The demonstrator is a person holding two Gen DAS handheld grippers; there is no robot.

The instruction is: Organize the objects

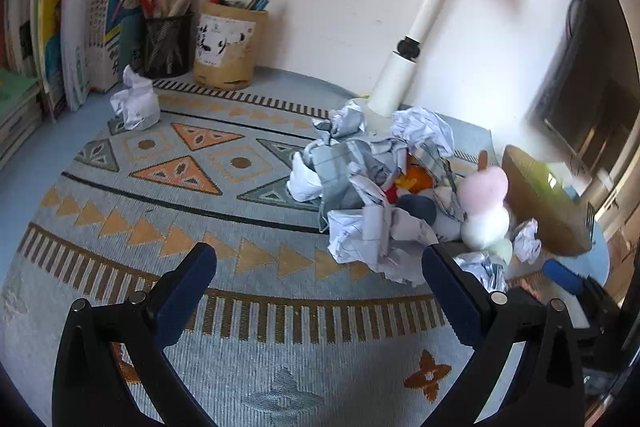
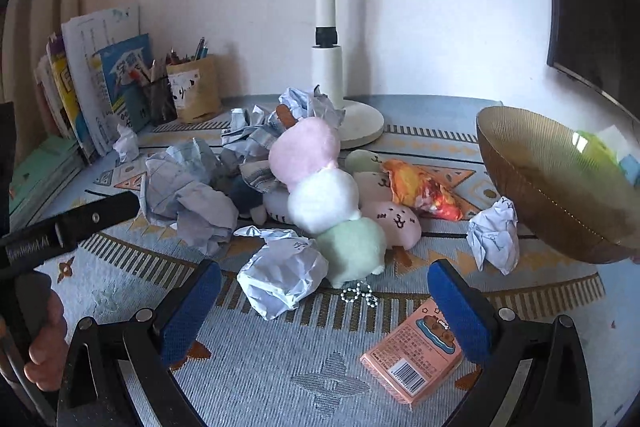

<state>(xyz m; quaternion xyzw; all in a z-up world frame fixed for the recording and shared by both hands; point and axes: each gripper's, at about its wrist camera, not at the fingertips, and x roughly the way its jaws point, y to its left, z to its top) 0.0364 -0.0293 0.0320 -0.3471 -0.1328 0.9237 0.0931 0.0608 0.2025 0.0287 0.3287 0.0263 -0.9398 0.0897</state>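
**Two grippers wide open over a messy surface**

Both of your grippers hang above the patterned cloth (image 2: 280, 367) that covers the surface, and both point downward at a slant. The left gripper (image 1: 320, 267) has its blue fingers (image 1: 188, 291) spread wide, with nothing between them; only cloth lies under the gap. The right gripper (image 2: 324, 291) is also fully spread and holds nothing. A crumpled paper ball (image 2: 282, 275) lies on the cloth just ahead of its gap, and a pink carton (image 2: 412, 363) with a barcode lies beside its right finger.

The things to sort sit in one heap in the middle of the surface: many crumpled papers (image 1: 360, 187) mixed with soft toys, among them a plush skewer (image 2: 320, 195) of pink, white and green balls. One more paper ball (image 2: 494, 239) lies near a golden bowl (image 2: 552, 187) at the right. A white lamp base (image 2: 360, 123) stands behind the heap. Books (image 1: 80, 27) and two pen holders (image 1: 228, 43) stand at the far left, with a lone paper ball (image 1: 134, 101) in front of them.
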